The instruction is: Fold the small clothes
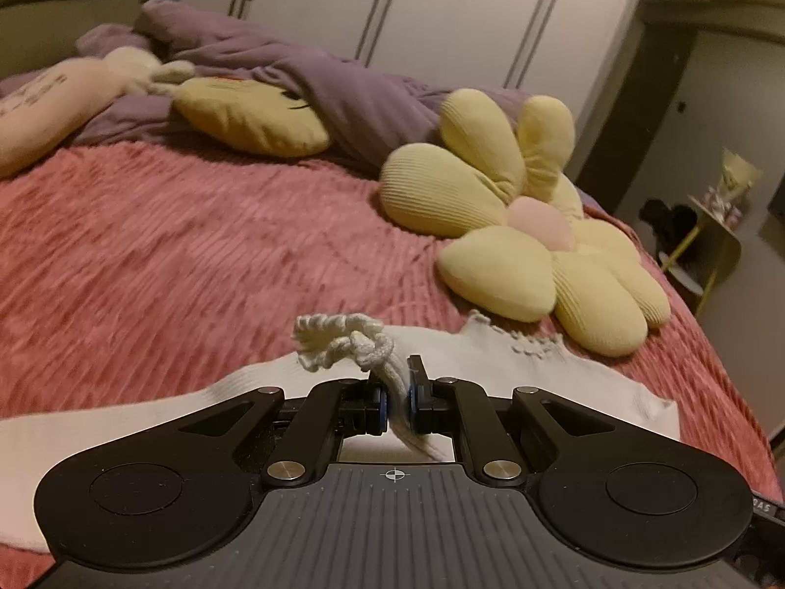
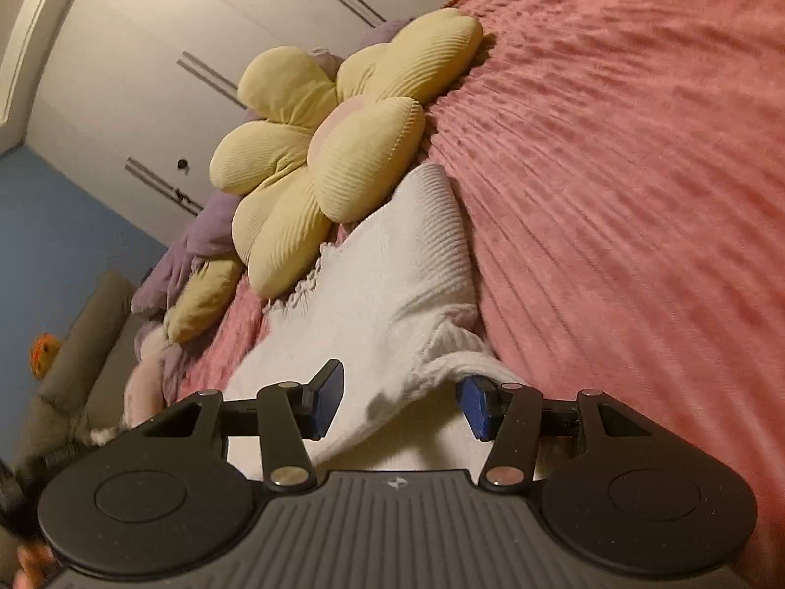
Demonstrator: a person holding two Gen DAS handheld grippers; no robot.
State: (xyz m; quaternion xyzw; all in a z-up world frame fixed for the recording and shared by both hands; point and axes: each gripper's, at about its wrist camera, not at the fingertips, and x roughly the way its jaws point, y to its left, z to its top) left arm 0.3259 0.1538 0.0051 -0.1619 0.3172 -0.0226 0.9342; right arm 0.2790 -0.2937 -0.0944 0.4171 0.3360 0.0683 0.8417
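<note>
A white knitted garment (image 1: 515, 368) lies spread on the pink ribbed blanket (image 1: 196, 255). My left gripper (image 1: 397, 392) is shut on a bunched edge of it, and a knotted fringe (image 1: 338, 338) sticks up past the pads. In the right wrist view the same garment (image 2: 392, 265) runs away from me toward the flower cushion. My right gripper (image 2: 400, 392) stands open over its near end. Cloth lies between the fingers, and a ribbed fold drapes over the right fingertip (image 2: 473, 407). The left blue pad (image 2: 328, 402) is bare.
A yellow flower cushion (image 1: 515, 226) rests on the blanket beside the garment's far edge. Behind it are a purple duvet (image 1: 304, 68), a yellow pillow (image 1: 250, 118) and a pale plush toy (image 1: 44, 98). White wardrobe doors (image 1: 441, 5) line the back wall.
</note>
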